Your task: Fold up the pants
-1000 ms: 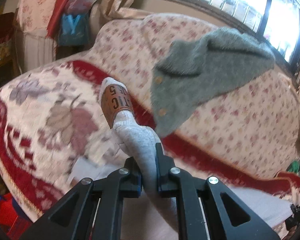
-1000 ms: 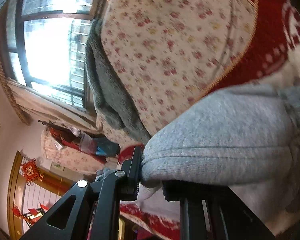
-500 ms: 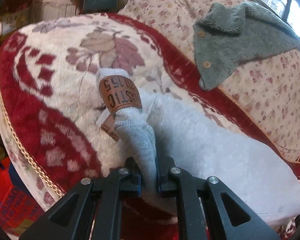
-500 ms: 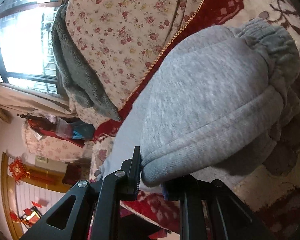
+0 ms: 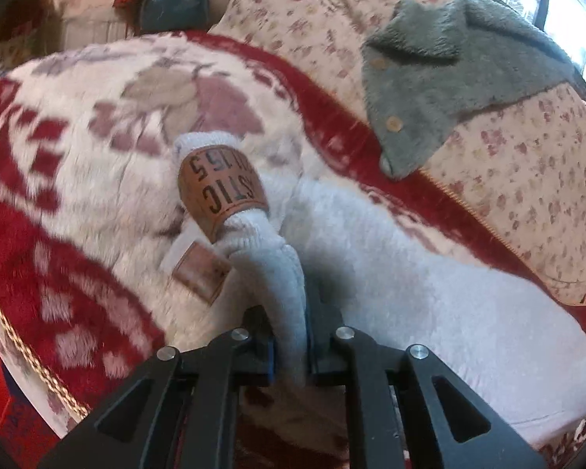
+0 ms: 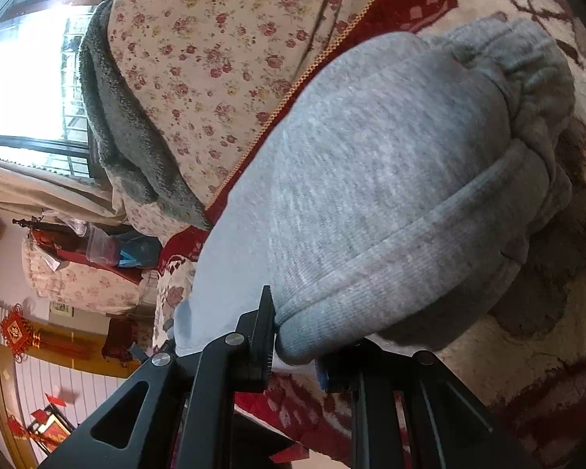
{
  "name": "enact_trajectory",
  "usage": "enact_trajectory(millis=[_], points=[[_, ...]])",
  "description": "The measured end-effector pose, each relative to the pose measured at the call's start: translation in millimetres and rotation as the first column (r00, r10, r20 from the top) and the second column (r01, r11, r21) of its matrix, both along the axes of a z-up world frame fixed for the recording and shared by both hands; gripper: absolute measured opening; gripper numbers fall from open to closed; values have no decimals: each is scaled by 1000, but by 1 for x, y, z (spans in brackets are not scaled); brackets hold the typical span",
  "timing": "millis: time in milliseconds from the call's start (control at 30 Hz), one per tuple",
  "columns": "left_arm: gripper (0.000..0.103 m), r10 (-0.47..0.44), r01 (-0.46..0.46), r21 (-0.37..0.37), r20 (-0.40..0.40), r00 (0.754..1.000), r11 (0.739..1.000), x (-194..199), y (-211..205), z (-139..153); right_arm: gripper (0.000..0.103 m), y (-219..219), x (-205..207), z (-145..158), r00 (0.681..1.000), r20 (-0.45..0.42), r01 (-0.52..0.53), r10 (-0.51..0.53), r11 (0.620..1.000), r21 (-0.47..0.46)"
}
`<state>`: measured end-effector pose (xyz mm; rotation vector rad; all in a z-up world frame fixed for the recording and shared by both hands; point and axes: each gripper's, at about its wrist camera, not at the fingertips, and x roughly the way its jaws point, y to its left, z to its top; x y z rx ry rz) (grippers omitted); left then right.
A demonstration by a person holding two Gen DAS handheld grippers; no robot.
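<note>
A sofa seat covered by a plush blanket (image 5: 78, 179) in cream and red, with a leaf pattern and a gold cord edge, fills the left wrist view. Behind it, toward 1 o'clock, a backrest (image 5: 527, 179) in a small rose print carries a grey fleece jacket (image 5: 441, 90) with tan buttons, draped under a bright window (image 5: 566, 11). In the right wrist view the same window (image 6: 23, 78) sits at 9 o'clock, a second floral-covered seat lies below it, and a red knot ornament (image 6: 15, 332) hangs on a wall at 8 o'clock.

The grey pants (image 5: 429, 305) lie on the blanket, stretching from the centre out toward 4 o'clock in the left wrist view.

The left gripper (image 5: 291, 336) is clenched on a bunched grey strip of the pants that rises between its fingers toward 12 o'clock. The right gripper (image 6: 297, 348) is clamped on the ribbed edge of the pants (image 6: 390, 179), which bulge upward toward 1 o'clock as a doubled layer with a gathered elastic band at the far end.

A brown leather-look patch (image 5: 220, 187) wraps the bunched strip; upside-down black print reads roughly "STIC" and "155", the rest hidden by the curve. A smaller brown tag (image 5: 201, 275) hangs beside it, its print too blurred to read.
</note>
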<state>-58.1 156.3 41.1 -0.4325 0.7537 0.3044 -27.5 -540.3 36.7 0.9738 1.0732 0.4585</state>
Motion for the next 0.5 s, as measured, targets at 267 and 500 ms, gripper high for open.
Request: enact_trajectory(millis=[267, 500], points=[[11, -46, 46, -7, 85, 995, 999, 38, -18, 51, 17, -6, 18, 36, 989, 135, 48, -54, 997, 52], [11, -153, 149, 37, 240, 959, 988, 81, -46, 128, 16, -24, 31, 60, 967, 194, 138, -164, 981, 137]])
